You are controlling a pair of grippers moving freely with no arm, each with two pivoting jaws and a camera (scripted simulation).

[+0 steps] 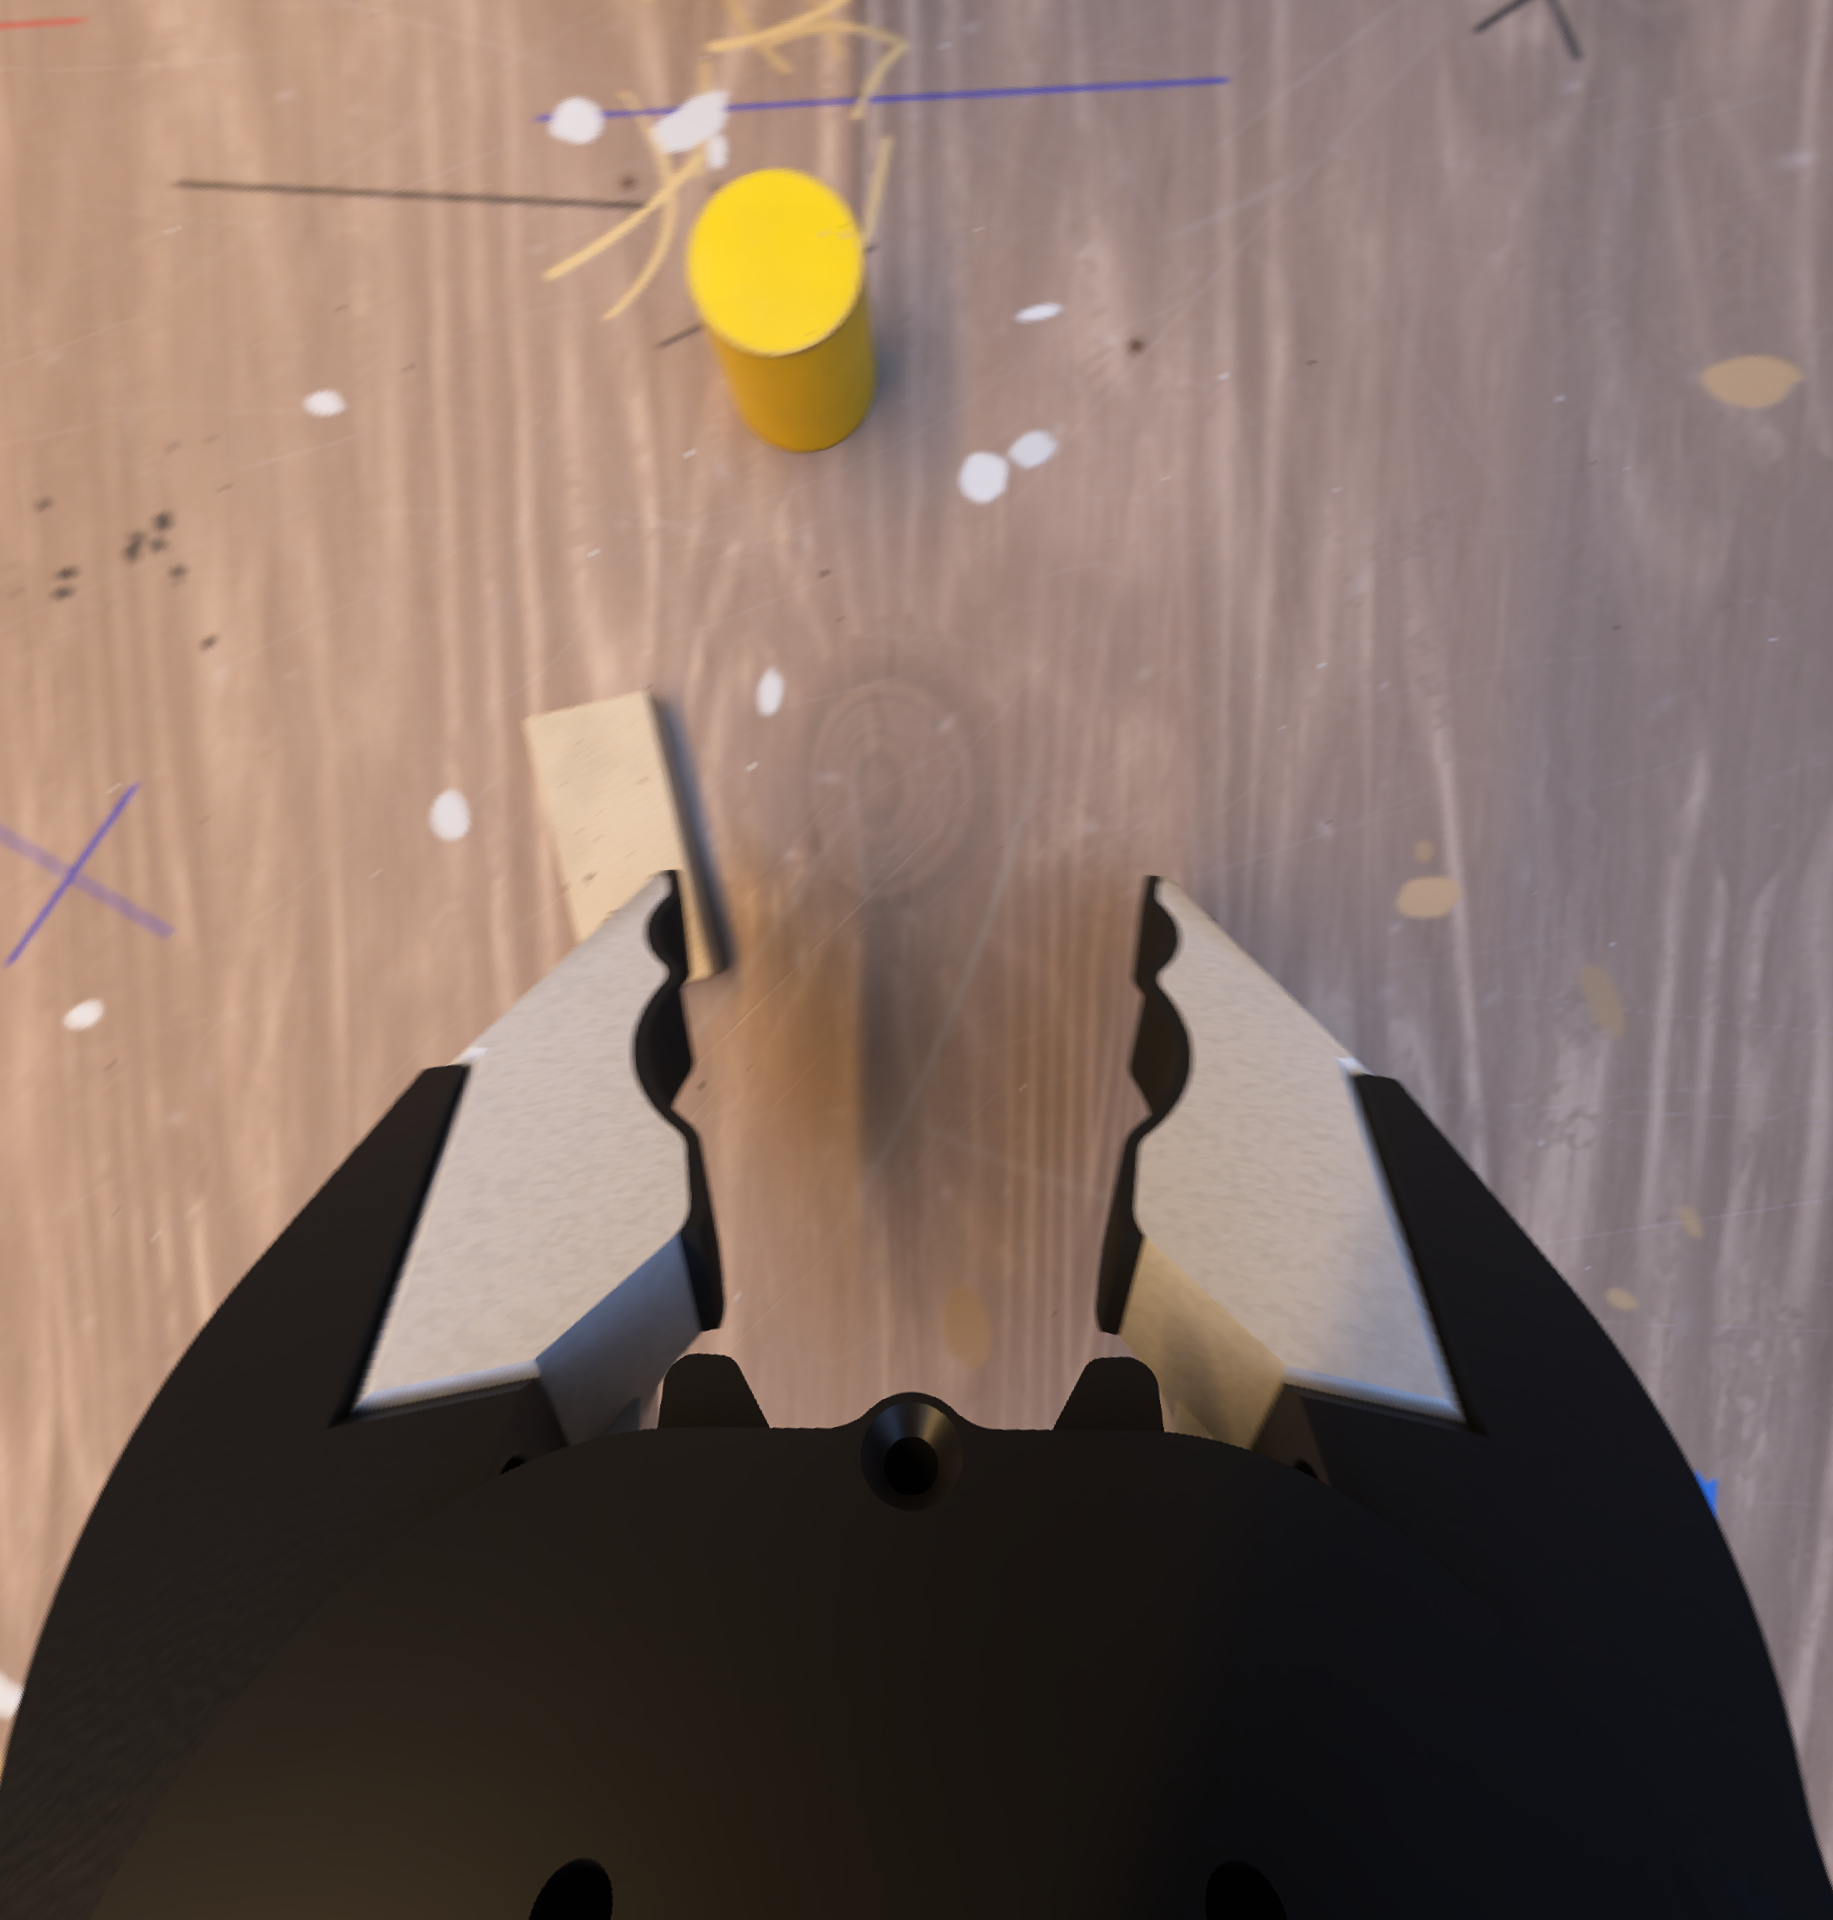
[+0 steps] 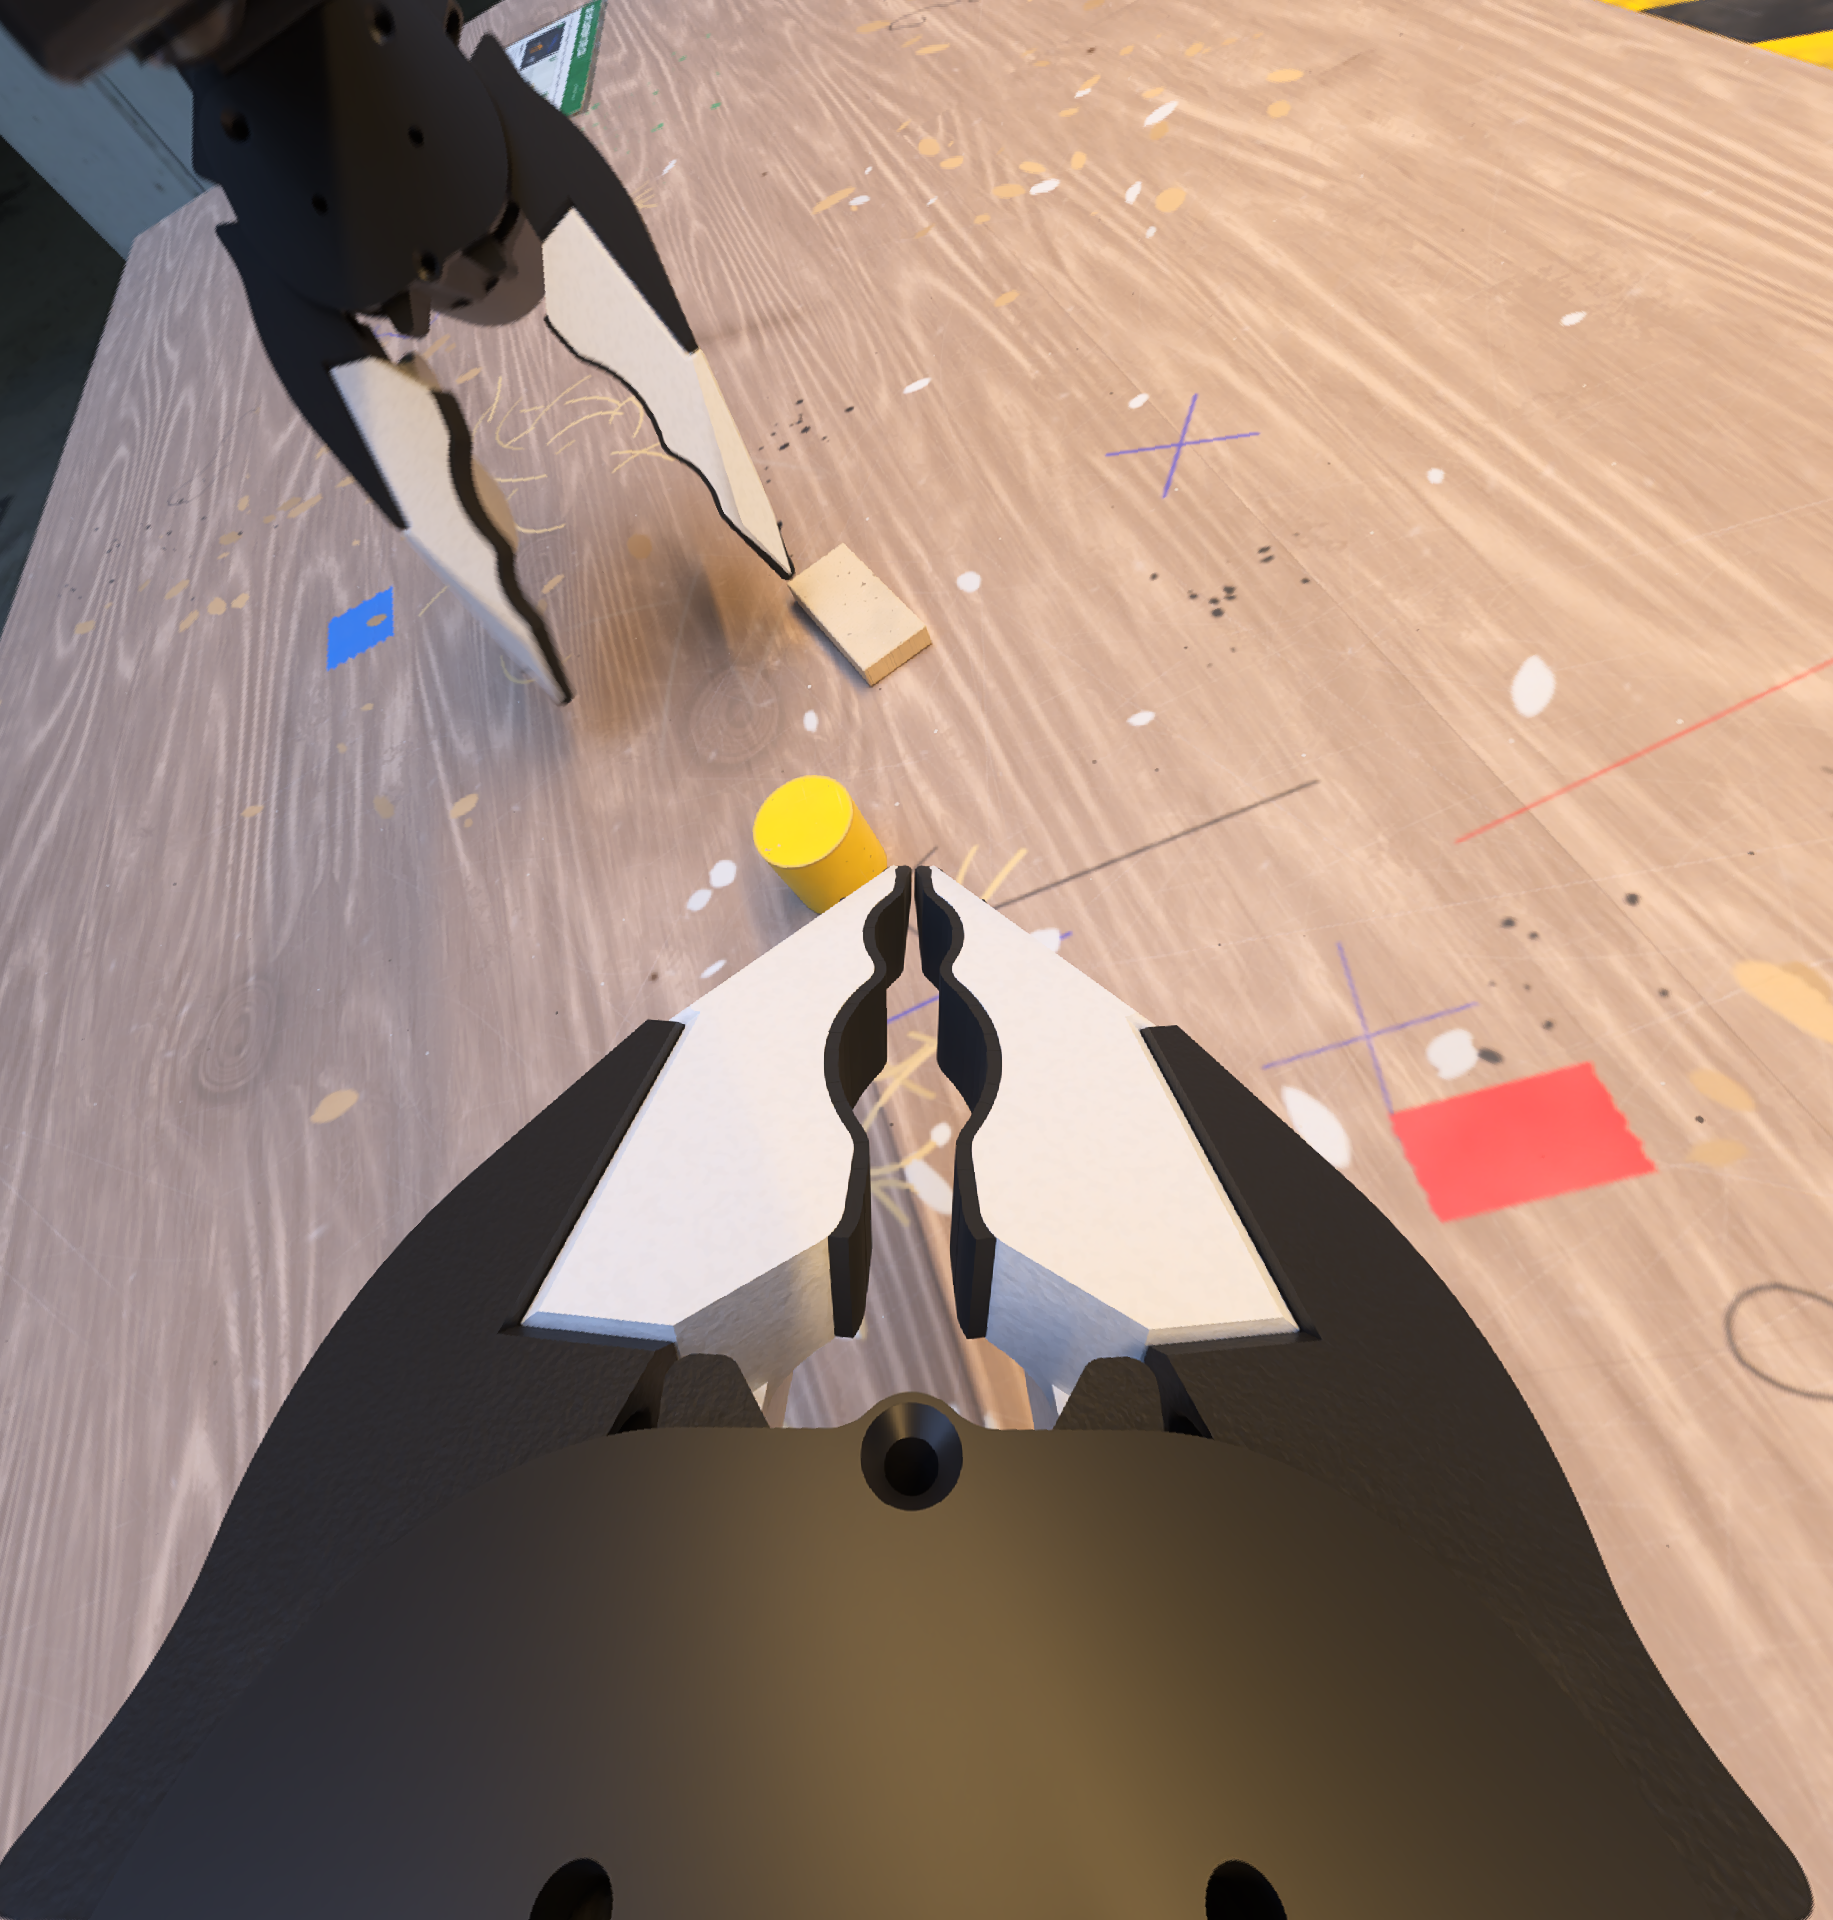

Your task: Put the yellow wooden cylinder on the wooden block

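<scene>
The yellow wooden cylinder [image 1: 782,312] stands upright on the wooden table, ahead of my left gripper [image 1: 910,883]; it also shows in the right wrist view [image 2: 816,840]. The flat pale wooden block [image 1: 621,810] lies on the table, partly behind the left gripper's left fingertip; in the right wrist view the block [image 2: 860,613] lies by that gripper's finger. The left gripper is open and empty, tips close above the table; it also shows in the right wrist view [image 2: 678,634]. My right gripper [image 2: 912,875] is shut and empty, tips just beside the cylinder.
The table [image 2: 1411,520] bears paint flecks, drawn lines and crosses. A red patch [image 2: 1520,1138] lies flat at the right, a blue patch [image 2: 361,627] at the left. The table's left edge [image 2: 50,436] drops to a dark floor. A green-edged card [image 2: 559,47] lies far back.
</scene>
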